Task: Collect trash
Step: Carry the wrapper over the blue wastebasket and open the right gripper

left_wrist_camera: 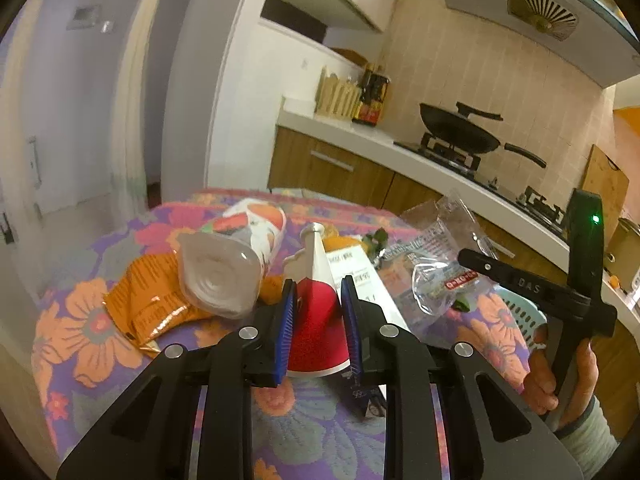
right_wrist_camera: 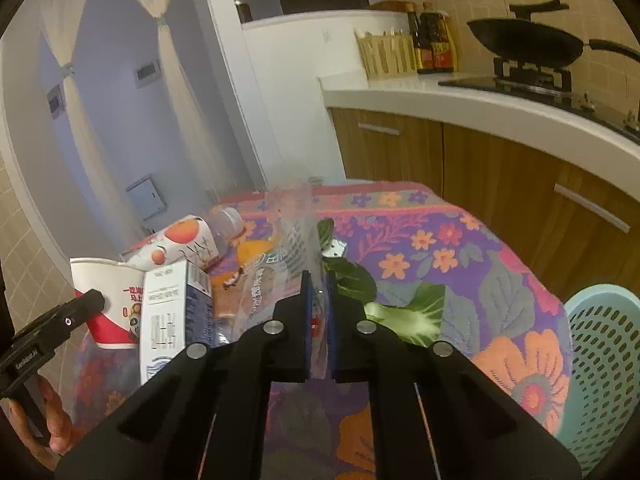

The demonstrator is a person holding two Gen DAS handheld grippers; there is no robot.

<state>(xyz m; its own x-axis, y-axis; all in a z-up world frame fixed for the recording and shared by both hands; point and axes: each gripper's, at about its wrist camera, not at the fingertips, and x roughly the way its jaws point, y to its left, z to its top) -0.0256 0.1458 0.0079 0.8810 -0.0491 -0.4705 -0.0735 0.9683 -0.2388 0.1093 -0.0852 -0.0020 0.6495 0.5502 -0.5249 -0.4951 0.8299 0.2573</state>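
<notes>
Your left tongs [left_wrist_camera: 318, 320] are squeezing the red and white paper cup [left_wrist_camera: 318, 320], pressed flat between the blue pads [left_wrist_camera: 285, 322]. Your right tongs [right_wrist_camera: 319, 320] are pinched almost closed on the clear plastic bag [right_wrist_camera: 280, 264], which sticks up in front of them.

The rest of the trash lies on the flowery tablecloth [right_wrist_camera: 460, 248]. Just left of the cup sit the plastic bottle [left_wrist_camera: 228, 264] and the orange wrapper [left_wrist_camera: 148, 300]. Left of your right tongs stands the white and blue carton [right_wrist_camera: 168, 320], and green leaves [right_wrist_camera: 400, 312] lie right beside their tips. The blue basket [right_wrist_camera: 604, 364] waits off to the right, past the table edge.

The bag is thin and slippery, so it could slide out if you swing fast. It looks like only one edge is caught, but the see-through plastic makes that hard to tell. The squashed cup could pop free if you let up. Lifting it could bump the bottle, and the bottle could roll off the table.
</notes>
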